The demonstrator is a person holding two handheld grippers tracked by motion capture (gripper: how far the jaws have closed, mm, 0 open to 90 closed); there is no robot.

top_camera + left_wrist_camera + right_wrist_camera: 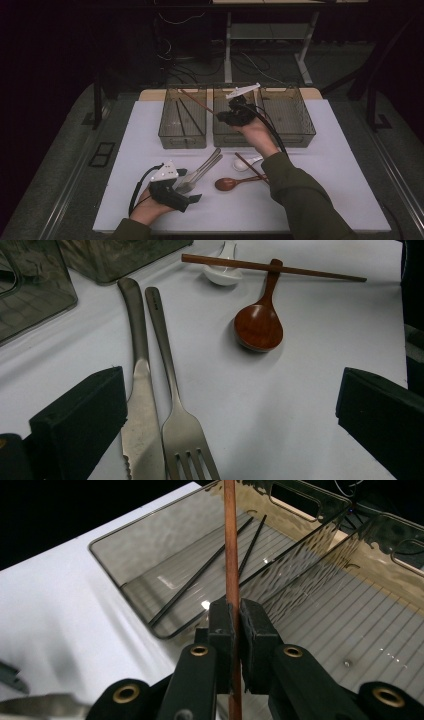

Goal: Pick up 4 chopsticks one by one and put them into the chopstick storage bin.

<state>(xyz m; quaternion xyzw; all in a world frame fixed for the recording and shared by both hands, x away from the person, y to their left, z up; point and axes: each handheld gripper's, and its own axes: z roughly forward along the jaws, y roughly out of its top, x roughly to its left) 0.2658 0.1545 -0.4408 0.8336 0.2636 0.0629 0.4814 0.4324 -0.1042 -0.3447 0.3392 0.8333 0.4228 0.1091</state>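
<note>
The jaws of the right gripper (235, 630) are clamped on a brown chopstick (231, 545), pinched low on its shaft (most of it projects ahead, over the left bin (150, 625)). A swing or slip could be caused by that long overhang, and the bin missed. The left gripper (230, 410) is held open, empty.

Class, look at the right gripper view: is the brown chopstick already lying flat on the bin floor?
No: the right gripper holds the brown chopstick clamped between its jaws above the left bin.
</note>
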